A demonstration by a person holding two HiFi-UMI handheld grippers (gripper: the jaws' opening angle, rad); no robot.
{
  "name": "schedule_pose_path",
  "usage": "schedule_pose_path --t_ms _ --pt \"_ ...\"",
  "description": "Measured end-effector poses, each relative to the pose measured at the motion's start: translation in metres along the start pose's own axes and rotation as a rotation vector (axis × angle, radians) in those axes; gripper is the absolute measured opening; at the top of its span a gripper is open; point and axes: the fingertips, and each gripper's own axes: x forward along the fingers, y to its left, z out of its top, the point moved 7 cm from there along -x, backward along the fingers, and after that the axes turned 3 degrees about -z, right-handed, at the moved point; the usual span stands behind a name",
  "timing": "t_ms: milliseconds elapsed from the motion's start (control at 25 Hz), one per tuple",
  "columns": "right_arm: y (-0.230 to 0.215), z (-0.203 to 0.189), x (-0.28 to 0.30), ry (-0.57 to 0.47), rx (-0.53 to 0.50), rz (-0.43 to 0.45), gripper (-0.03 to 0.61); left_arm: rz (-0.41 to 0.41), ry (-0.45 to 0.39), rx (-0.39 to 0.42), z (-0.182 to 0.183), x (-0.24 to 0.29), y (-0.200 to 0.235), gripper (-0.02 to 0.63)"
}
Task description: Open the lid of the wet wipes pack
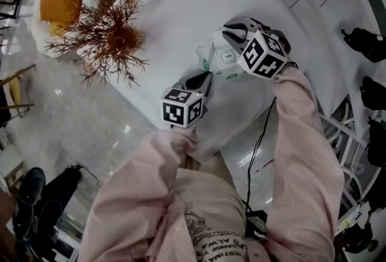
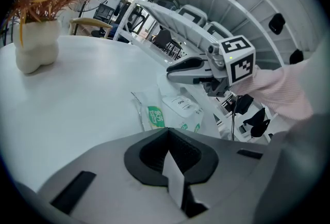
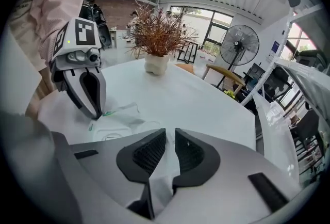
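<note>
Left tongs (image 1: 207,78) clenched, right tongs (image 1: 228,31) slightly parted, empty — pack (image 1: 211,57) likely soft, light; nip stiff lid (image 1: 227,57) at its free edge.

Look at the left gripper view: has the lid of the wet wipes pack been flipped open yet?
No, the lid lies flat and closed on top of the wet wipes pack.

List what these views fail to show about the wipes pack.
Head view: the right gripper covers part of the wet wipes pack and its lid.
Left gripper view: the left gripper hides the pack's near edge; pinching or pressing is unclear.
Same view: green print too small to read.
</note>
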Motion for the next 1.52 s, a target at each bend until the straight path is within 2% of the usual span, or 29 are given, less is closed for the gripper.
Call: schedule_pose_path --t_ms 400,600,720,800,1120,1520 --pt "0.001 -0.007 0.004 -0.034 0.141 -0.101 0.044 -0.014 -0.005 -0.003 0.000 0.000 0.001 -0.002" --pt "0.002 -0.006 0.002 -0.050 0.166 -0.141 0.044 -0.018 -0.002 0.005 0.000 0.000 0.002 -0.002" --pt "0.004 -0.007 -0.006 -0.099 0.254 -0.162 0.057 -0.053 0.004 0.026 0.000 -0.003 0.002 -0.002" --pt "0.004 -0.008 -0.016 -0.145 0.338 -0.199 0.058 -0.078 -0.008 0.056 0.002 -0.009 -0.001 -0.002" --pt "0.016 -0.007 -0.064 -0.322 0.608 -0.392 0.012 -0.126 -0.149 0.213 0.022 -0.045 -0.031 -0.002" --pt "0.061 0.003 -0.138 -0.483 0.803 -0.535 0.000 -0.153 -0.282 0.355 0.059 -0.091 -0.069 -0.002"
